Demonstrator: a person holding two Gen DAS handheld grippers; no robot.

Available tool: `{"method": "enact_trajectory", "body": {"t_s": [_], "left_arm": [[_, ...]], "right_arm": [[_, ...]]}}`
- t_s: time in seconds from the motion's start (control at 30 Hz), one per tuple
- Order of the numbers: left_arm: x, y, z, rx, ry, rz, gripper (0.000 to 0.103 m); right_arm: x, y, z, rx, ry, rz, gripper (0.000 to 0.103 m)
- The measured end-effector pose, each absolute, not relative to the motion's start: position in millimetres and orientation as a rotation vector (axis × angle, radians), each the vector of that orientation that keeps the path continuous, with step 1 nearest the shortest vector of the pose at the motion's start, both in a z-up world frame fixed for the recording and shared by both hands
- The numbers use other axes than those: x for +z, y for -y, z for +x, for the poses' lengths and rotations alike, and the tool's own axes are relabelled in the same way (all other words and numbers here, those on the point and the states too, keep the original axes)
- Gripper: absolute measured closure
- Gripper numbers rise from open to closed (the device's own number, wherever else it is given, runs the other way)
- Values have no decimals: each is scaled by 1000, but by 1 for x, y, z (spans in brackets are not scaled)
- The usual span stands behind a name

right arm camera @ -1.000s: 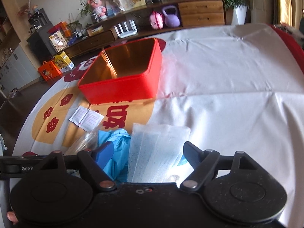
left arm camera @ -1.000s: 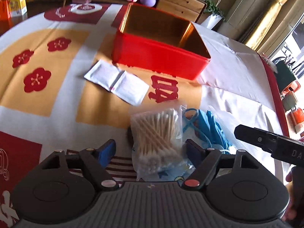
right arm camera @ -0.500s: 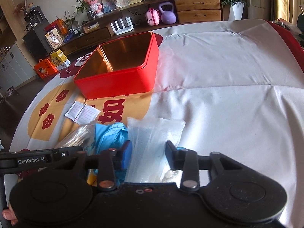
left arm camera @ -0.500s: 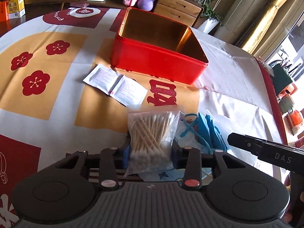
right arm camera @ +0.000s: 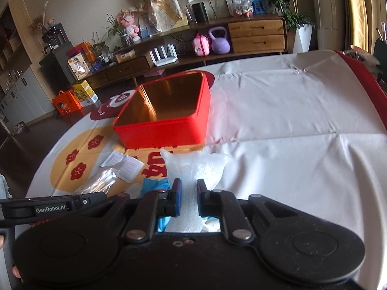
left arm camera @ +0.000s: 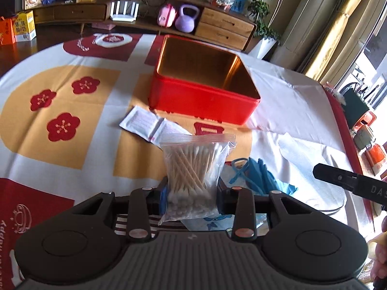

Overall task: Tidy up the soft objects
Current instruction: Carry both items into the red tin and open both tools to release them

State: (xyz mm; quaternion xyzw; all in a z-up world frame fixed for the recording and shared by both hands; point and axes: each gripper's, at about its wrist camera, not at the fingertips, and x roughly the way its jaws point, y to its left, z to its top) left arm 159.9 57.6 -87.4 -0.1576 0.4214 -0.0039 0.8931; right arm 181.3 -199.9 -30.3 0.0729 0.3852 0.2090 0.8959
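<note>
Bag of cotton swabs [left arm camera: 193,169], clamped by the left gripper [left arm camera: 191,194], hangs near the table's front edge; red tin [left arm camera: 203,101] empty, blue gloves [left arm camera: 261,176] and paper packets [left arm camera: 150,125] unpacked. Right view: right gripper [right arm camera: 186,198], jaws closing, pinches a white padded pouch [right arm camera: 196,166] before the tin.

Your table [left arm camera: 290,101] wears a white, yellow and red cloth; on it sit a red tin [left arm camera: 203,101], paper packets [left arm camera: 150,125] and blue gloves [left arm camera: 261,174].

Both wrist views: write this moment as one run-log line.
left fingers: clear cotton-swab bag | right fingers, closing: white mesh packet | red square tin: empty
</note>
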Motion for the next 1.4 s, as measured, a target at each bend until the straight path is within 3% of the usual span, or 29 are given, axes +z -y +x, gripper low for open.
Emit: {"method": "enact_trajectory", "body": {"t_s": [0.67, 1.4], "left_arm": [[-17, -43, 149, -51, -768, -217, 67], [12, -58, 236, -34, -726, -118, 67]], "right_arm": [[36, 188, 183, 517, -692, 127, 91], [60, 148, 264, 520, -638, 36, 89]]}}
